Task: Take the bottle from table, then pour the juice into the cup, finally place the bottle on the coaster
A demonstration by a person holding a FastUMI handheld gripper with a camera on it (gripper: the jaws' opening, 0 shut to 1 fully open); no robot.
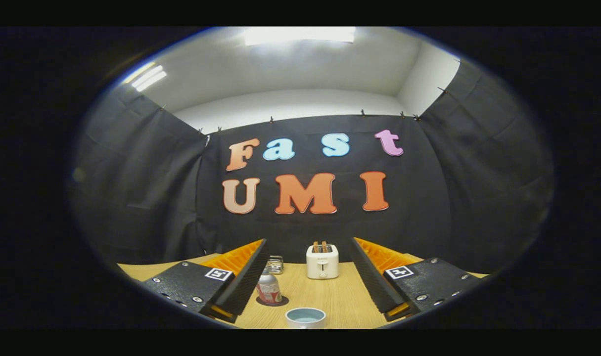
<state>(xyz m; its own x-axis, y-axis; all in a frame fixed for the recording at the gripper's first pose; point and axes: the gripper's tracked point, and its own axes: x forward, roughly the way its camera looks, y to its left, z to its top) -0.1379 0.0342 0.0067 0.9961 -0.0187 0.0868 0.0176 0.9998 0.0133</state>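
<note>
1. Bottle (268, 289) stands on a dark coaster (272, 300), just inside the left finger (241, 277) of the claw (307, 279), whose fingers are spread wide and empty.
2. Cup (305, 317) sits nearest, low between the fingers; a careless dip could knock it.
3. Closing off-centre might tip the bottle, since it stands beside one finger.
4. Toaster (322, 261) and a small jar (275, 265) stand beyond, on the wooden table (340, 296).

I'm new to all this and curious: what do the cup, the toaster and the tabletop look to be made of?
Cup: probably glazed ceramic, with a smooth white wall and pale blue inside.
Toaster: likely glossy white plastic; its shell shows soft highlights.
Table: wood or wood-look laminate, matte, with faint grain lines.
The tongs stand open, holding nothing.
</note>
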